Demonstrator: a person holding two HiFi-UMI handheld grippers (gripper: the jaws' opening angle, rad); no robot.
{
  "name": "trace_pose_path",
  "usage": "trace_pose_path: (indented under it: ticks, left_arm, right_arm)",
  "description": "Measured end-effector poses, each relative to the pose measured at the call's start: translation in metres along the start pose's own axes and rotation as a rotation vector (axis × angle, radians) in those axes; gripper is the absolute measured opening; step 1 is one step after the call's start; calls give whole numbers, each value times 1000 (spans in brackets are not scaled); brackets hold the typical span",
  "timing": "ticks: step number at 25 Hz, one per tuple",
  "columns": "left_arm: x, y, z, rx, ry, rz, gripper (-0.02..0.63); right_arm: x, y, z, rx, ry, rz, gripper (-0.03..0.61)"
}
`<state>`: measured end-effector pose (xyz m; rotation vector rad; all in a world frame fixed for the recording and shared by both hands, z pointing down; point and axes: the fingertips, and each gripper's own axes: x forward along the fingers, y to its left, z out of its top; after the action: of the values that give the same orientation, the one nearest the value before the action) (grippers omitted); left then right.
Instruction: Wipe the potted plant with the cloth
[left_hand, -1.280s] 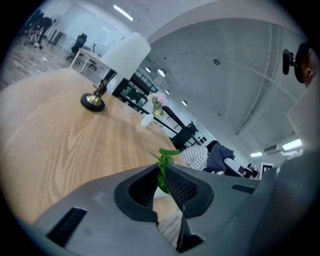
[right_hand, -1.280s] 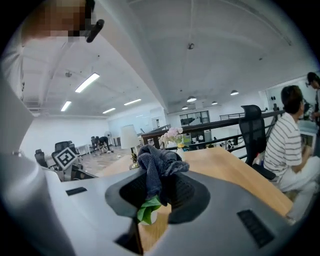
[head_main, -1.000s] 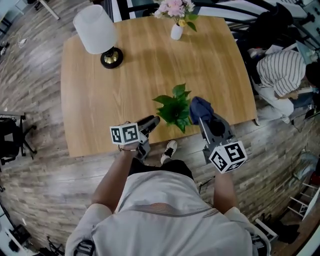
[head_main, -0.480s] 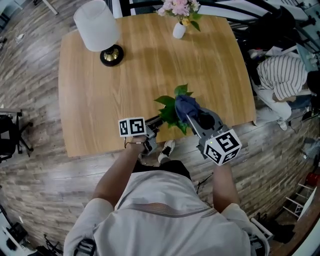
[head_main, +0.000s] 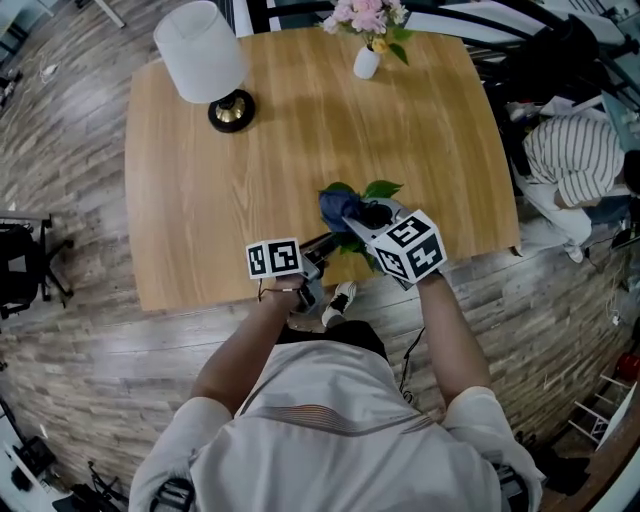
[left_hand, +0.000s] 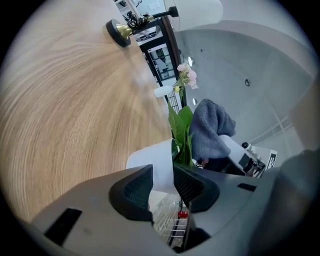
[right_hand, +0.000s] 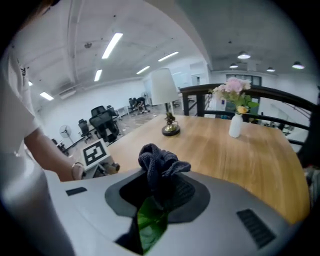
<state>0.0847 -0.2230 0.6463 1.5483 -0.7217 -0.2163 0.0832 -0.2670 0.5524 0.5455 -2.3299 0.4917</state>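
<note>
Near table (head_main: 200, 200) edge, right hand-held gripper (right_hand: 162, 197) clamps blue cloth (right_hand: 157, 160) on green plant (head_main: 383, 188); left hand-held gripper (left_hand: 163, 175) closing, empty.

Bright, even overhead light, with ceiling strip lights (right_hand: 112, 45) visible in the right gripper view. Soft, faint shadows fell on the table (head_main: 200, 200) near the lamp (head_main: 205, 65). Both gripper views had heavy fisheye and black corners. The potted plant (right_hand: 150, 225) leaf at the lens was blurred. Head view bowed at the edges.

Finishes recorded: tabletop (head_main: 200, 200) wood, matt, grained | cloth (right_hand: 159, 167) looped knit, rough | leaves (right_hand: 150, 225) smooth, glossy | pot (left_hand: 152, 160) smooth, matt | lamp base (head_main: 231, 110) polished metal
</note>
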Motion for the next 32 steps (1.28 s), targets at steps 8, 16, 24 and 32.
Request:
trace_pose_path:
  ticks: [8,16,24,32]
  left_arm:
    - [-3,3,2,1,-3,4,131]
    - [-2,6,3,8,-8,14,132]
    - [-3,5,3,34,-5,36,132]
    - [-4,4,4,62,-5,42,132]
  right_arm:
    - [-80,-34,37,245,-361,-96,141]
    - [-27,-49,-18,390,-185,-75,141]
    - [-79,-94,-32,440,-308,-365,141]
    - [-68,-54,-66,668,-235,-134,141]
